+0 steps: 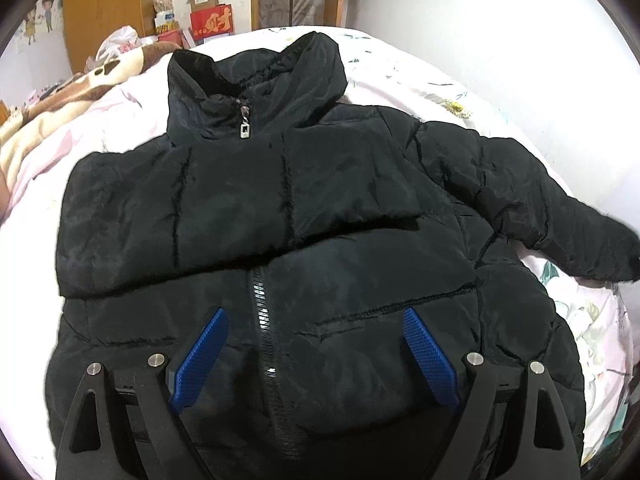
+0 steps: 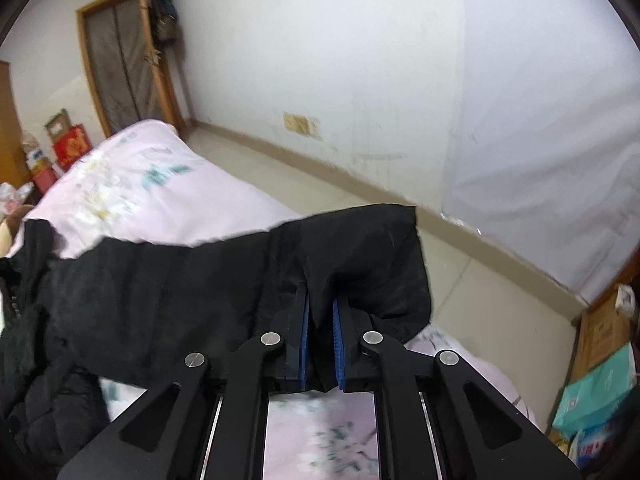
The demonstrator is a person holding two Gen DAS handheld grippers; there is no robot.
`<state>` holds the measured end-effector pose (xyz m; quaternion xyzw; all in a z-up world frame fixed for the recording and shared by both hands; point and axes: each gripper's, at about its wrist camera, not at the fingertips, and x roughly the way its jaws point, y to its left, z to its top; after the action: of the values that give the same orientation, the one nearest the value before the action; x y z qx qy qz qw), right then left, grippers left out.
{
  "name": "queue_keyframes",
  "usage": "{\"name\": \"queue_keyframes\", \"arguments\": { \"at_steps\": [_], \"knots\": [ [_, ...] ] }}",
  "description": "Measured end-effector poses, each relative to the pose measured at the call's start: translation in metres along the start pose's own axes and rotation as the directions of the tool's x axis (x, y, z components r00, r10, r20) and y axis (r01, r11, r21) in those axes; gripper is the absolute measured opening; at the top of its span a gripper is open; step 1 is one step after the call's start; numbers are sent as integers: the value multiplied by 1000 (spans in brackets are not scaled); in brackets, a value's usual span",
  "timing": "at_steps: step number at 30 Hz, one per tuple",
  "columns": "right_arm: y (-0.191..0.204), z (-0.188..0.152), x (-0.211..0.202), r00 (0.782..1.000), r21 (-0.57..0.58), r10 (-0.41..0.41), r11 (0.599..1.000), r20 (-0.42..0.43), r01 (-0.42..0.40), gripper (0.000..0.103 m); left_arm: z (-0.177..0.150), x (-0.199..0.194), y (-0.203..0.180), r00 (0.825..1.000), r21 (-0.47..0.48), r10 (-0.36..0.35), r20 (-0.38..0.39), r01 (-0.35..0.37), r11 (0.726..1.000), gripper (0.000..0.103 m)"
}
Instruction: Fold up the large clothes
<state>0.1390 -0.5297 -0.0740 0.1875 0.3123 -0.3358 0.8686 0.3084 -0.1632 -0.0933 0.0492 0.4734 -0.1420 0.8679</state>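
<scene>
Right tongs (image 2: 320,316) clenched on the sleeve cuff (image 2: 360,248) of the black puffer jacket (image 1: 304,216) lying front-up on the bed (image 1: 440,92), left tongs (image 1: 316,340) released above its zipper: carry the sleeve across the chest, keeping it taut.

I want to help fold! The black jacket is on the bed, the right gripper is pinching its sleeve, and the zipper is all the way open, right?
Not quite: the zipper is closed up to the collar, as the left wrist view shows. The jacket does lie on the bed, and the right gripper is pinching its sleeve.
</scene>
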Motion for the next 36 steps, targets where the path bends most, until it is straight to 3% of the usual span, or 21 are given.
{"name": "queue_keyframes", "arguments": {
  "at_steps": [6, 16, 24, 36],
  "knots": [
    [39, 17, -45, 991, -69, 107, 992, 79, -101, 10, 3, -15, 12, 1000, -15, 23, 2, -23, 1000, 89],
    [155, 25, -95, 941, -269, 322, 920, 108, -284, 9, 2, -39, 47, 999, -83, 24, 46, -20, 996, 89],
    [247, -3, -98, 898, -376, 439, 837, 29, -398, 9, 0, -56, 87, 996, -134, 38, 74, -28, 991, 89],
    [372, -61, -101, 814, -483, 566, 680, -132, -551, 9, -6, -67, 150, 993, -200, 64, 104, -42, 979, 89]
  ]
}}
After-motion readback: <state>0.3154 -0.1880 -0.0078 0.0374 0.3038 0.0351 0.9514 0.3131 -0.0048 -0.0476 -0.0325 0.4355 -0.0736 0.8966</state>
